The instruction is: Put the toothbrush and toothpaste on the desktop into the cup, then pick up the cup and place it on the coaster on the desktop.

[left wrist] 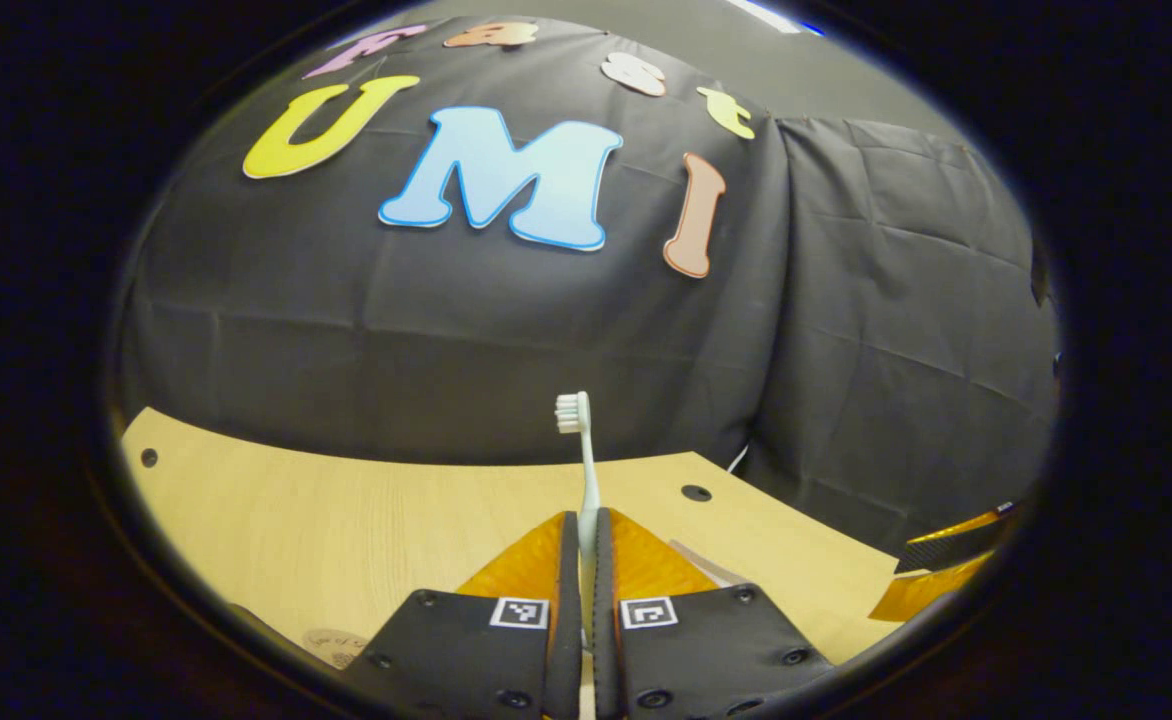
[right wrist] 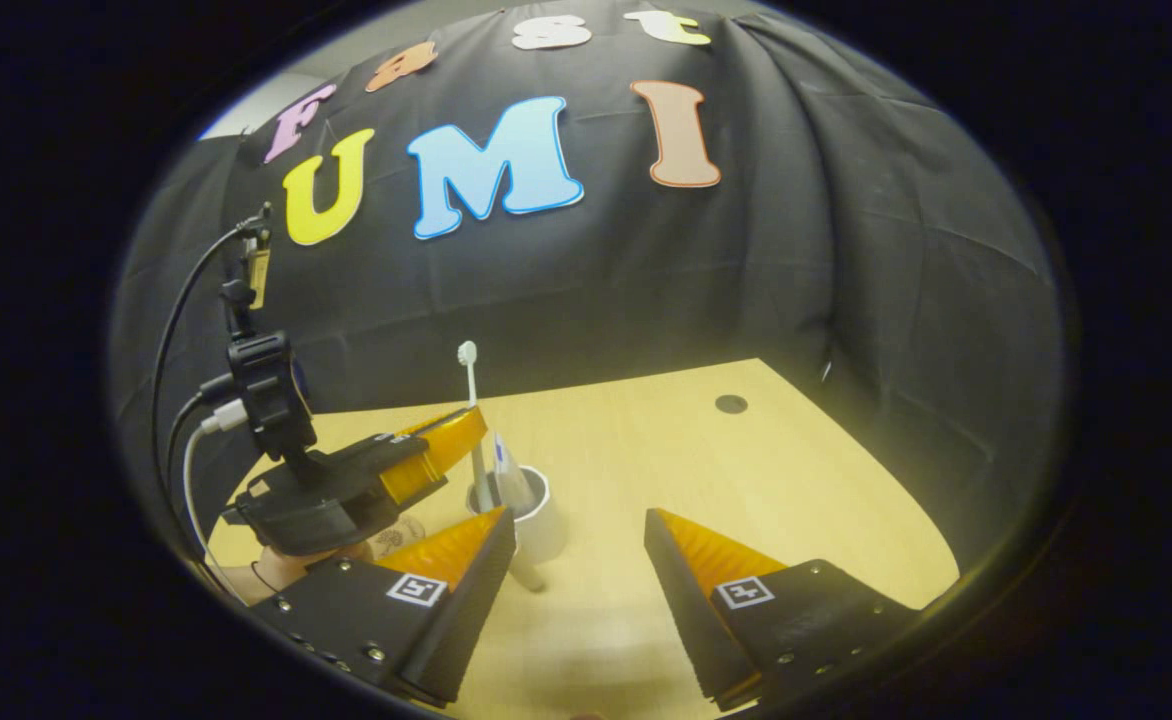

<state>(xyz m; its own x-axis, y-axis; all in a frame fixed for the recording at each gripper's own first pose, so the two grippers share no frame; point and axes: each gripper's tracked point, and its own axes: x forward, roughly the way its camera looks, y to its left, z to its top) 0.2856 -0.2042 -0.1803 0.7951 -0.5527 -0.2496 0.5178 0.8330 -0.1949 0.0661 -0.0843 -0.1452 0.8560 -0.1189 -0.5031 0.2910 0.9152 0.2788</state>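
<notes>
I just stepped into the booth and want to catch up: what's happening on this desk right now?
A person is working two handheld grippers over a light wooden desktop. The left gripper is shut on a white toothbrush, bristles up, holding it over a small white cup that already seems to hold a toothpaste tube. The right gripper waits open, just in front of the cup.

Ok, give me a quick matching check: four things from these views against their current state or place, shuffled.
Things:
1. toothbrush
2. toothpaste
3. right gripper
4. cup

States:
A. fingers wide apart, holding nothing
B. standing on the desktop
C. upright, clamped between the left gripper's fingers
D. sticking up out of the cup

Pairs: 1-C, 2-D, 3-A, 4-B
</notes>
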